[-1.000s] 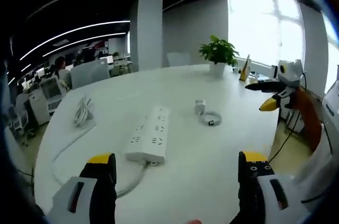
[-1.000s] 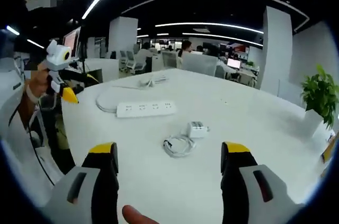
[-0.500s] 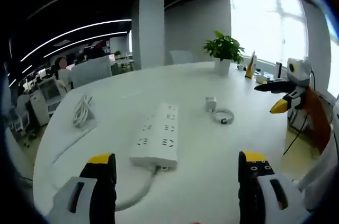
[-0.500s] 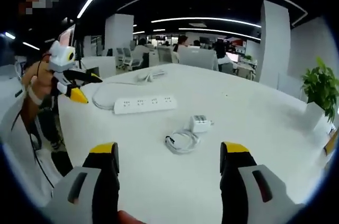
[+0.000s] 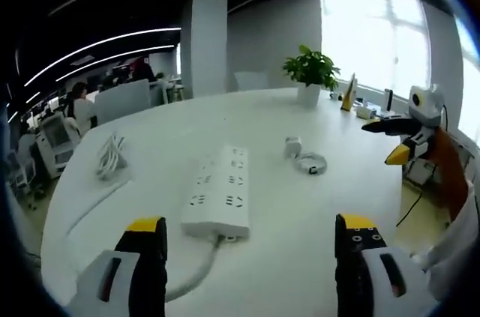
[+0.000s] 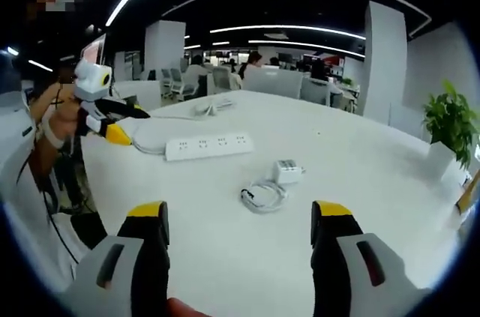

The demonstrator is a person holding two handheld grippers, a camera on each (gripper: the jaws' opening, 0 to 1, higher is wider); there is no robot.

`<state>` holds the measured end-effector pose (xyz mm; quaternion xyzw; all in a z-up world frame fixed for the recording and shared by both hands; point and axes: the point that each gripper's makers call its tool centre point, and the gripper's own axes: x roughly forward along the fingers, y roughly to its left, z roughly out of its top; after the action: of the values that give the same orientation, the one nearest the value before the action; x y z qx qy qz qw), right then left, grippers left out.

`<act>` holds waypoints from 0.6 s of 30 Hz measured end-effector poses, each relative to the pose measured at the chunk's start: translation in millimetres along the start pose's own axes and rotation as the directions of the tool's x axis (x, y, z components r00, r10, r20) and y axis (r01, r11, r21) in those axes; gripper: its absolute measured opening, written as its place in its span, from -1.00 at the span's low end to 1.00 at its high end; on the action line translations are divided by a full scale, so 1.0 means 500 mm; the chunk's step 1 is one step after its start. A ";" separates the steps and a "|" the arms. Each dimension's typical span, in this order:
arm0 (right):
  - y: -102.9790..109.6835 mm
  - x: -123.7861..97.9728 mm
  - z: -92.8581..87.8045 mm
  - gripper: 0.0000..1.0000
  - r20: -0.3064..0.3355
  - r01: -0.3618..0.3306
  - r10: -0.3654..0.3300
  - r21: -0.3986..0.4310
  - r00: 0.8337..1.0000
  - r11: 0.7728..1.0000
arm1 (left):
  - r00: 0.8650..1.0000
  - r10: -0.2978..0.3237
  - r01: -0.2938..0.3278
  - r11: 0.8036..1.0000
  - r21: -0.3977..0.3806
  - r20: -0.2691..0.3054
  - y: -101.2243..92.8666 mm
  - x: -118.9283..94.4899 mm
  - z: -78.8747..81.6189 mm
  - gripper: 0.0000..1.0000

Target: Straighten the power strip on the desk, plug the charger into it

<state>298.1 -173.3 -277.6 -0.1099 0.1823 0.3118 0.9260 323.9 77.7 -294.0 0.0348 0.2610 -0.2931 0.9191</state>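
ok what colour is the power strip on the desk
White, sockets and cord too. The power strip shows best in the left gripper view, lying close ahead.

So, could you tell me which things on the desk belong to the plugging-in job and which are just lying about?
Job:
- power strip
- charger
- coiled charger cable
- left tool, right tool, both open

Lying about:
- potted plant
- bundled white cord
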 end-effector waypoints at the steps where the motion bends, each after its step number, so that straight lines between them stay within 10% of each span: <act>1: 0.001 0.001 -0.002 0.52 -0.001 -0.001 0.001 0.002 1.000 1.000 | 1.000 -0.010 0.010 1.000 -0.004 0.003 -0.001 0.004 0.003 0.86; 18: 0.006 -0.002 -0.020 0.51 -0.009 -0.012 0.013 0.025 1.000 1.000 | 0.997 0.005 -0.001 0.999 0.042 -0.082 0.047 0.111 -0.006 0.84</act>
<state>293.0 -174.8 -286.3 -0.0989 0.1910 0.3149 0.9244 374.2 68.7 -326.4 0.0666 0.2925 -0.2955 0.9070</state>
